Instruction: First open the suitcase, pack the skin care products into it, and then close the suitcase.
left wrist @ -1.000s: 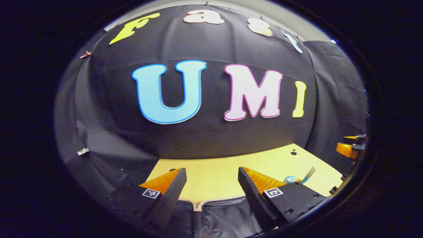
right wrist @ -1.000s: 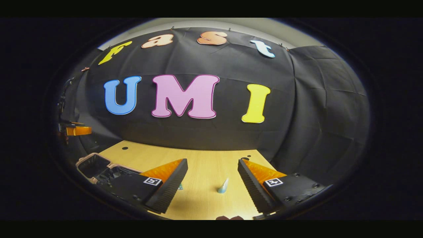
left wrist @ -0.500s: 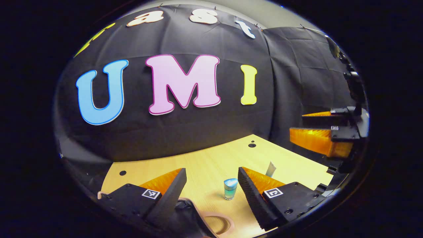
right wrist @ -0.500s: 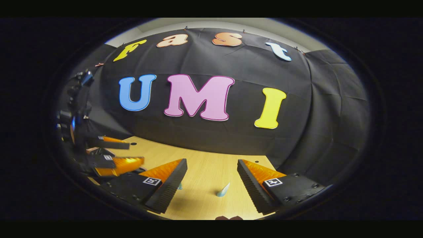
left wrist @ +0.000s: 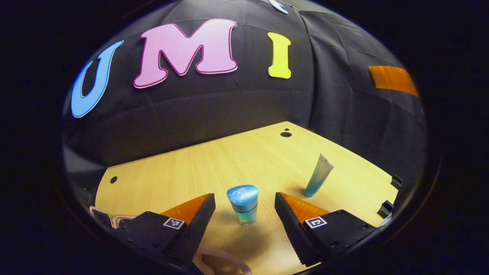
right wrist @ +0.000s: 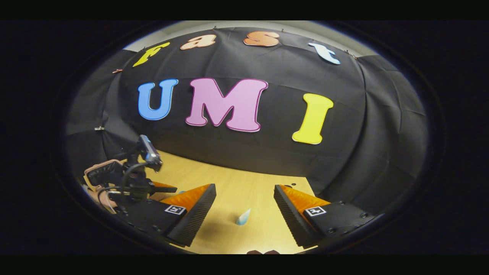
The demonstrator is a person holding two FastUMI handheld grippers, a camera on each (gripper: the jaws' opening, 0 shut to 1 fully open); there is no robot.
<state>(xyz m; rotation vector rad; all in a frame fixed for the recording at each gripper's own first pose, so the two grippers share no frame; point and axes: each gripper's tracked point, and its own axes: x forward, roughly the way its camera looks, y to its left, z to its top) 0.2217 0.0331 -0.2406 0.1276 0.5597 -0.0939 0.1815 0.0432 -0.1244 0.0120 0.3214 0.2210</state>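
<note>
where left claw [left wrist: 244, 208] gapes, jar [left wrist: 243, 204] between (untouched), tabletop [left wrist: 214, 164]

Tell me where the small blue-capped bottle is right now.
In the left gripper view the blue-capped bottle stands upright on the wooden table, ahead of the open left gripper and in line with the gap between its fingers, with the blue tube to its right.
</note>
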